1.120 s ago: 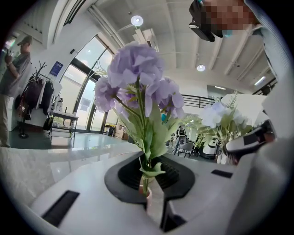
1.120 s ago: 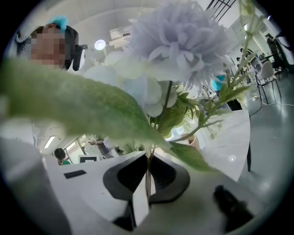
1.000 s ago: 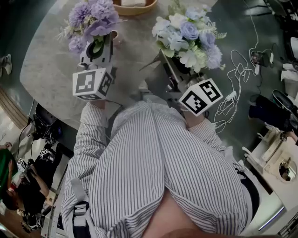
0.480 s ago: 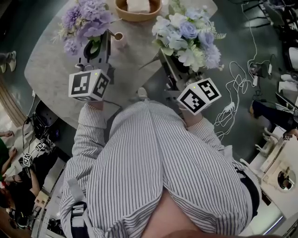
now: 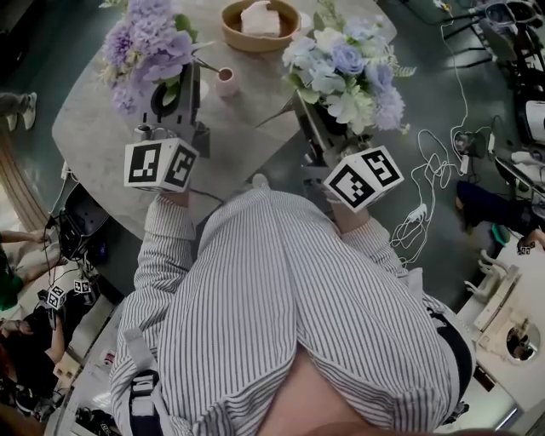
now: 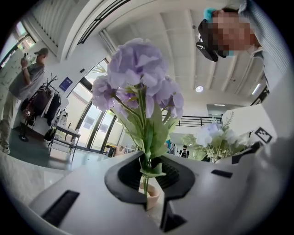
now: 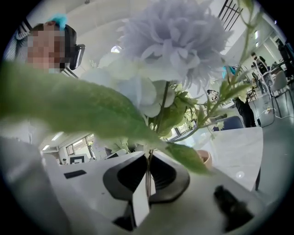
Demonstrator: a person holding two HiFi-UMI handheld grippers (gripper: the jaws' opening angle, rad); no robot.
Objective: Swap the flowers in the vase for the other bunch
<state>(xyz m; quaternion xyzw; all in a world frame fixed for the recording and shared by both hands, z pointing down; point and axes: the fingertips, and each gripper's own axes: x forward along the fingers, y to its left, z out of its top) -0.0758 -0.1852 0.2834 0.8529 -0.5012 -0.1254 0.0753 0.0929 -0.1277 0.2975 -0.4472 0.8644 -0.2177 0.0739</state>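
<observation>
the pink vase sits at twelve o'clock on the table, probably empty. the left gripper, at eleven, is clenched on the purple bunch, and the right gripper, at one, on the blue-white bunch. swing that one over the vase and lower its stems plumb.

A wooden bowl sits at the far edge of the grey, stone-look table. It holds something white, perhaps a folded cloth. White cables trail across the dark floor on the right.
</observation>
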